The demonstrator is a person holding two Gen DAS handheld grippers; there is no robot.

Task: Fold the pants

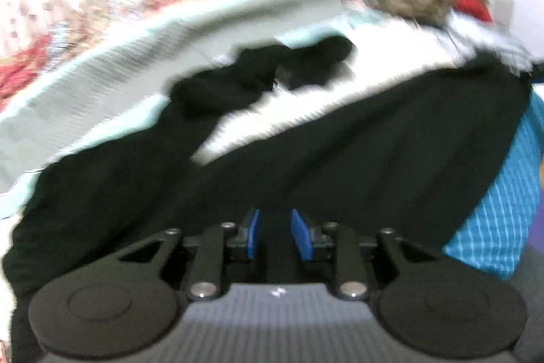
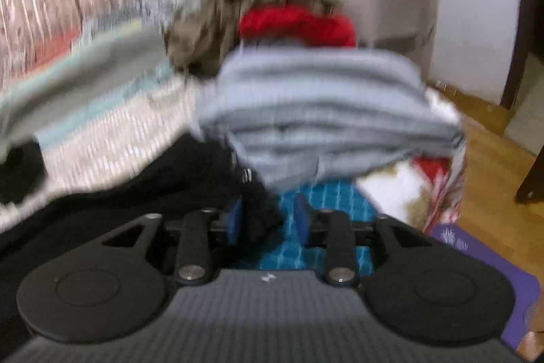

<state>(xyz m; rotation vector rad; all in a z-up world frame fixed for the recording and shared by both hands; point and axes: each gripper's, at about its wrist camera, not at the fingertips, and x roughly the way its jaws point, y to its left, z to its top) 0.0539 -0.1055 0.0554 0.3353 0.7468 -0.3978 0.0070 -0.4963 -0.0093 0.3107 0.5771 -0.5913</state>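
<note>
Black pants lie spread across a bed, one leg bunched at the far middle. My left gripper is low over the near part of the pants, its blue pads a small gap apart with black cloth between them. In the right wrist view the pants fill the lower left. My right gripper is open, with an edge of the black cloth lying between its blue pads. Both views are blurred by motion.
A blue checked garment lies right of the pants, also under my right gripper. A striped grey garment, a red item and a brown one are piled behind. A pale green sheet, wooden floor, purple mat.
</note>
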